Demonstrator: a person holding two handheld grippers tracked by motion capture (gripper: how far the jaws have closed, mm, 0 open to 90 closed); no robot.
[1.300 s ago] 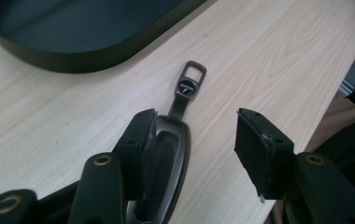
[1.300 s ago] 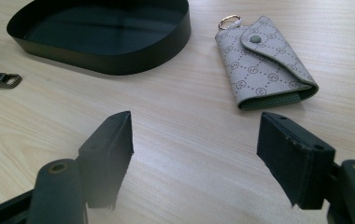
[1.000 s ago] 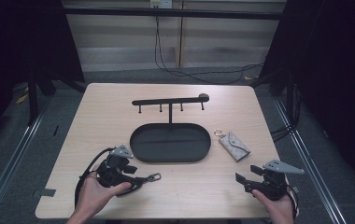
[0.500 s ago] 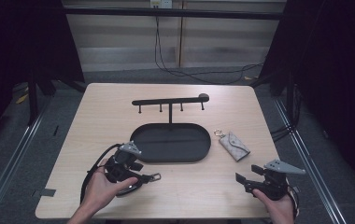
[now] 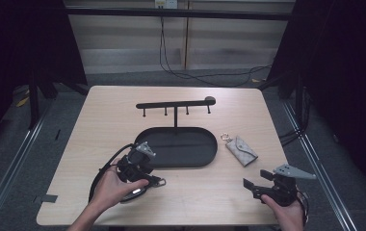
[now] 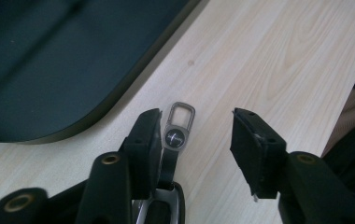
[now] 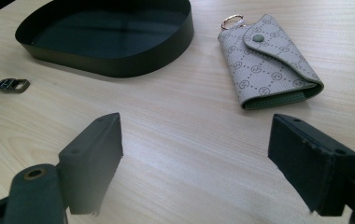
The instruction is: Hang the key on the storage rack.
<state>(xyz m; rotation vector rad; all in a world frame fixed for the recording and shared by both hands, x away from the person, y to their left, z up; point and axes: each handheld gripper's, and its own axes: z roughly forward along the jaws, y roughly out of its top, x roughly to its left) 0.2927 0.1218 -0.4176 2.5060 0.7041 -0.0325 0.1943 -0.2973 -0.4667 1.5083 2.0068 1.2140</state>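
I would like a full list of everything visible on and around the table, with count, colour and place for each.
Table: one, light wood, centre of the high view.
Oval tray: one, black, mid-table.
Hook rack: one, black, standing at the tray's far edge.
Key pouch: one, grey patterned with a metal ring, right of the tray.
Key fob: one, black with a silver loop, on the table near the tray's front left edge.
Cables: black, on the floor beyond the table.
Left tongs: black, around the key fob, one pad beside it, jaws just closing.
Right tongs: black, open, empty, pointing toward the pouch.
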